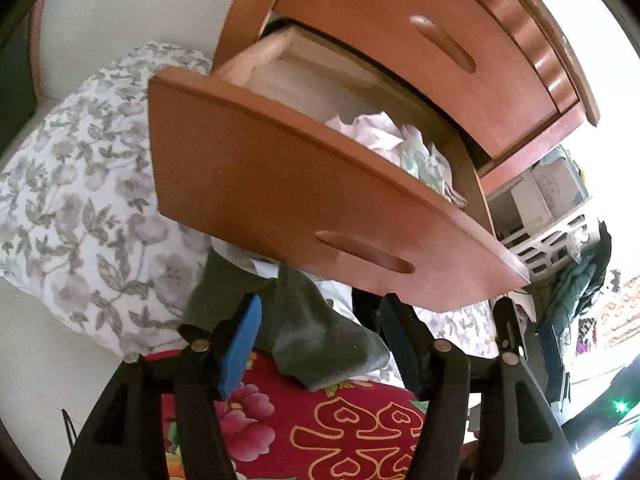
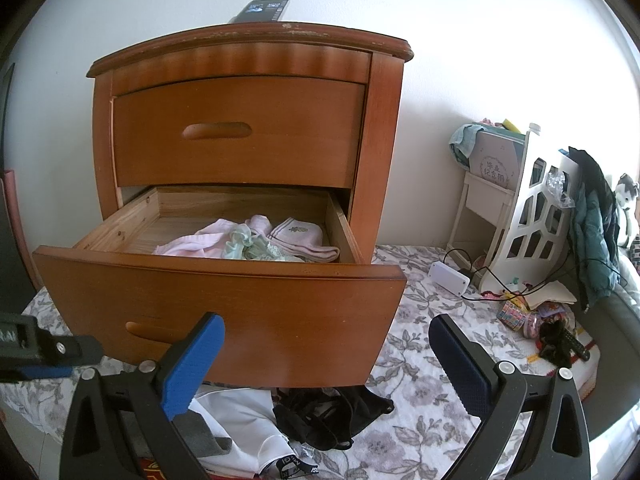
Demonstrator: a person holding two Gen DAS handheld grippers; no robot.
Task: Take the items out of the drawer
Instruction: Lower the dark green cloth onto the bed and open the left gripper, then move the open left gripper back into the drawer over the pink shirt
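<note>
Two blue-padded fingers of the left claw [image 1: 316,344] stand spread, empty, over a grey sock [image 1: 320,344] below the open lower drawer [image 1: 280,184]. In the right wrist view, the right claw [image 2: 324,364] gapes empty (wide apart) before that drawer; pink clothes [image 2: 200,242] and socks [image 2: 304,236] lie inside.

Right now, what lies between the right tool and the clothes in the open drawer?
The drawer's wooden front panel stands between the right tool and the clothes, which lie behind and above it. The right wrist view shows this.
</note>
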